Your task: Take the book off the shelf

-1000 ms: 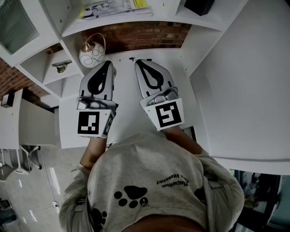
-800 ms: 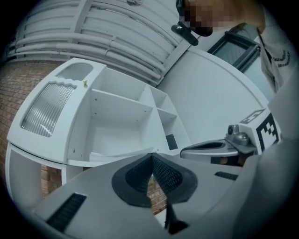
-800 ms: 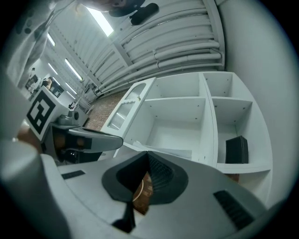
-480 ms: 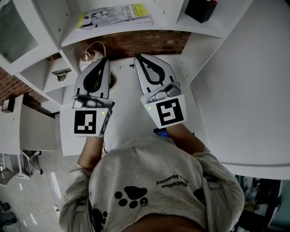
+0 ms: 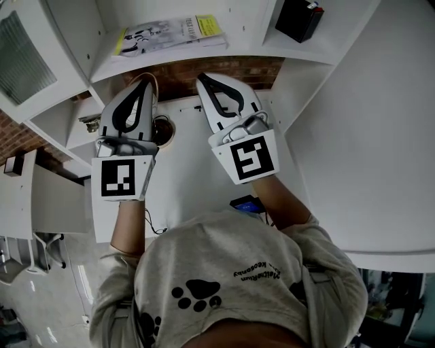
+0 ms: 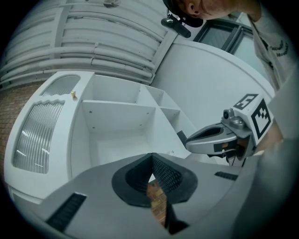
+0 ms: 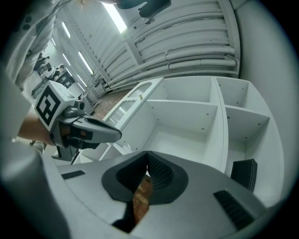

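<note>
While the book (image 5: 170, 34) lies flat on the upper shelf (image 5: 248, 30), left hand-held gripper (image 5: 144, 80) and right hand-held gripper (image 5: 205, 79) hover below it over the tabletop (image 5: 190, 183), jaws together, both empty.

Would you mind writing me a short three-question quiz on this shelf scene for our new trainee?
1. True or false: the book lies flat on the shelf.
2. Pick one. The left gripper and right gripper are: A) both shut, holding nothing; B) both wide open; C) both shut on the book.
3. What colour is the box in the compartment to the right of the book?
Key: 1 true; 2 A; 3 black.
</note>
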The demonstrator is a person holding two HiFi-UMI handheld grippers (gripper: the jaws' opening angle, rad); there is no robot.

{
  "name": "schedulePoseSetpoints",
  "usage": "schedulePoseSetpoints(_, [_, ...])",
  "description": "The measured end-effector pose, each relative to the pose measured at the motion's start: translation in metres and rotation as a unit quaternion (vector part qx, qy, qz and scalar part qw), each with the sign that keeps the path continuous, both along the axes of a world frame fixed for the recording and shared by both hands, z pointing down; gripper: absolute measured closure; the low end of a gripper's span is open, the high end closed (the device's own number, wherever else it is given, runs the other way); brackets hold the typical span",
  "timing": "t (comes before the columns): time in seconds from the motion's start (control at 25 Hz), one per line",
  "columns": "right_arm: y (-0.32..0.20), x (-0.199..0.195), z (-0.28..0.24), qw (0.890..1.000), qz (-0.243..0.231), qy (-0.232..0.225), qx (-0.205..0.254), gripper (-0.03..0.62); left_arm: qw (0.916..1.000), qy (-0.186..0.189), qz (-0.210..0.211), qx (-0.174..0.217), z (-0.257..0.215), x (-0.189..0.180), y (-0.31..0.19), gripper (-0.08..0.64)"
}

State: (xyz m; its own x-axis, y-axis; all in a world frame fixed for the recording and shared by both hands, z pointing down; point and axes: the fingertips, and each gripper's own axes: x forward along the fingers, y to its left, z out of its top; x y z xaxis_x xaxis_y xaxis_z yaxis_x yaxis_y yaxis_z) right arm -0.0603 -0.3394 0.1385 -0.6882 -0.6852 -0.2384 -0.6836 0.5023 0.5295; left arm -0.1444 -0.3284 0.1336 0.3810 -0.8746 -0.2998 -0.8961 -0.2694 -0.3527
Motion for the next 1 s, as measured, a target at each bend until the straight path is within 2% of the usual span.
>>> schedulePoseSetpoints(0.28, [-0.016,0.001,-0.003,1.0,0.006,0.021,-0.006,0.575,0.9998,-0.019,0.001,-0.004,-0.007,-0.005,-0.018,0.551])
schedulePoseSetpoints(0.52, [-0.037,-0.001,-0.005,1.0,0.0,0.02,-0.005,0.575,0.9988,-0.046,0.011,-0.012,-0.007,-0.005,-0.038,0.551])
schedulePoseSetpoints(0.72, [-0.052,-0.002,-0.011,0.999,0.003,0.034,0.001,0.574,0.9975,-0.071,-0.006,-0.004,-0.012,-0.01,-0.048,0.551])
schedulePoseSetpoints(0.84, [-0.059,-0.002,-0.013,0.998,0.01,0.057,0.003,0.574,0.996,-0.089,-0.009,-0.008,-0.013,-0.01,-0.052,0.55])
schedulePoseSetpoints(1.0, [-0.07,-0.003,-0.008,0.993,0.023,0.112,0.003,0.574,0.9916,-0.128,-0.012,-0.012,-0.012,-0.007,-0.061,0.549])
